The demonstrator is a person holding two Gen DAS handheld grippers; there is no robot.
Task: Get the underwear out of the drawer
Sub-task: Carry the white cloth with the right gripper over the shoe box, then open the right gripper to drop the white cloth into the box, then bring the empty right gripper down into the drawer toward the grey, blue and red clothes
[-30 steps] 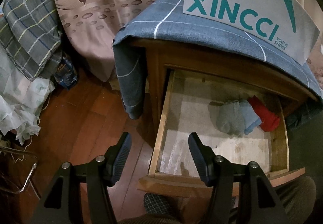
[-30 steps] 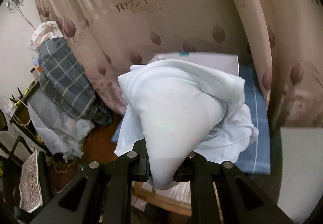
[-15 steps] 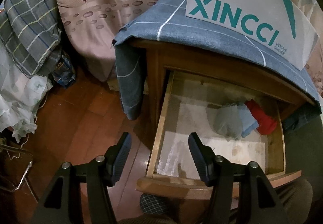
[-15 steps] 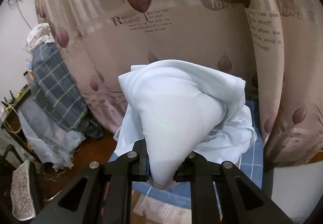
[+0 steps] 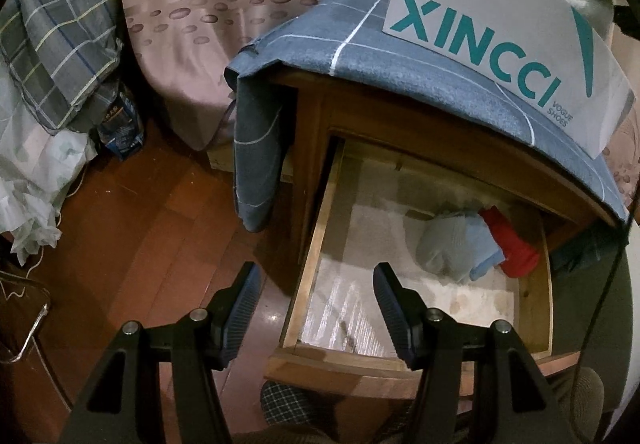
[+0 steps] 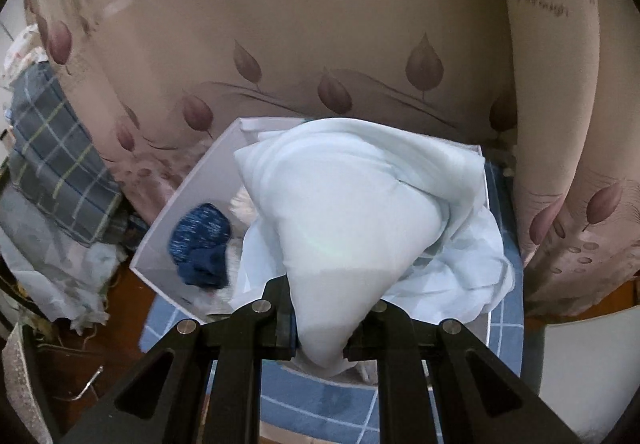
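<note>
— Underwear, the pale blue piece [image 6: 352,244], sits pinched in the right gripper [image 6: 322,328], whose fingers [image 6: 282,318] are clamped tight on its lower fold. What has changed in the last second?

— A second ago that gripper faced the curtain with the white shoe box far behind the cloth. Now it has swung over and dipped, so the garment hangs right above the open white shoe box [image 6: 188,187], which stands on the blue checked cloth [image 6: 304,404] covering the nightstand. A dark blue knit item [image 6: 202,244] already lies inside the box.

— And the left side?

— The left gripper [image 5: 316,314] has not shifted. Its fingers [image 5: 394,316] stand apart with nothing between them, hovering over the front left corner of the open drawer [image 5: 316,240].

— So what does the move mean for the task?

— One piece is clear of the drawer and, I judge, about to be dropped in the box. The job is not finished: a grey garment [image 5: 448,244], a light blue one [image 5: 486,254] and a red one [image 5: 510,244] remain bunched together at the drawer's back right.

— Any risk?

— The loose cloth may drape over the box wall instead of falling inside.
</note>
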